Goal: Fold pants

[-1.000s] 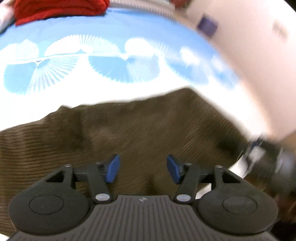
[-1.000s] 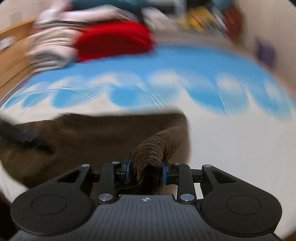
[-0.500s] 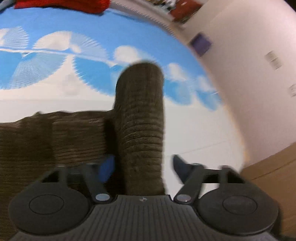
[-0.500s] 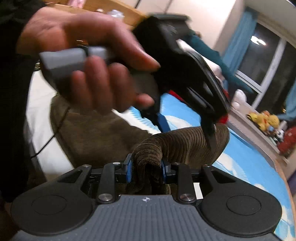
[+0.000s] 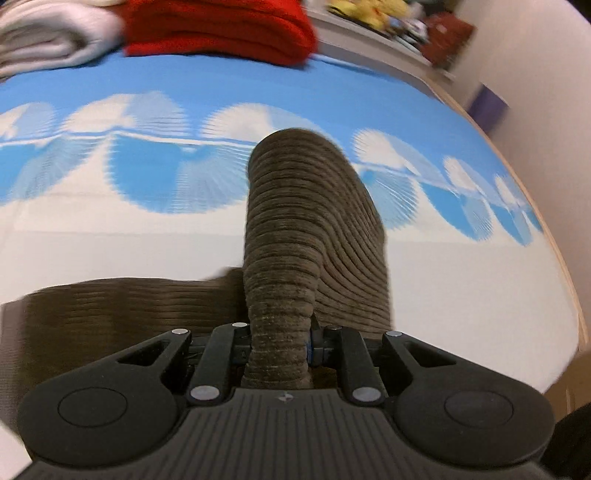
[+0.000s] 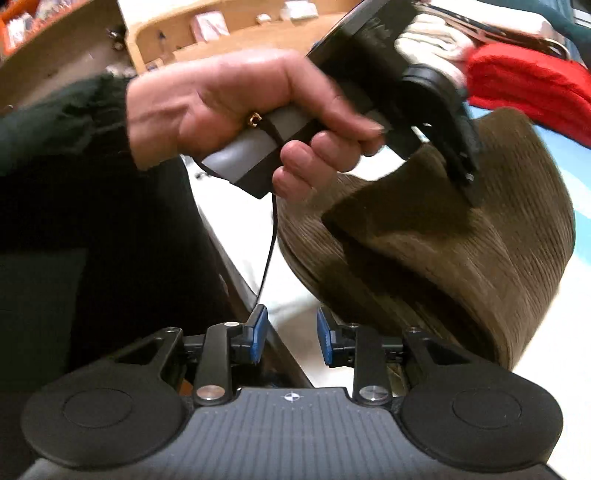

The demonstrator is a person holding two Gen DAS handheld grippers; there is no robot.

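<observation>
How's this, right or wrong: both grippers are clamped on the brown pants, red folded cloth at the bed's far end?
Wrong: the right wrist view shows the right gripper open, nothing between its jaws. Only the left gripper, jaws closing, pinches the brown pants. The red folded cloth is at the bed's far end.

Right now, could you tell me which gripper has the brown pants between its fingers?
The left gripper, its jaws closing on the brown pants; the right gripper stands open and empty.

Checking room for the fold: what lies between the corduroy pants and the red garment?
Only bare blue-and-white bedsheet, as the left wrist view shows.
</observation>
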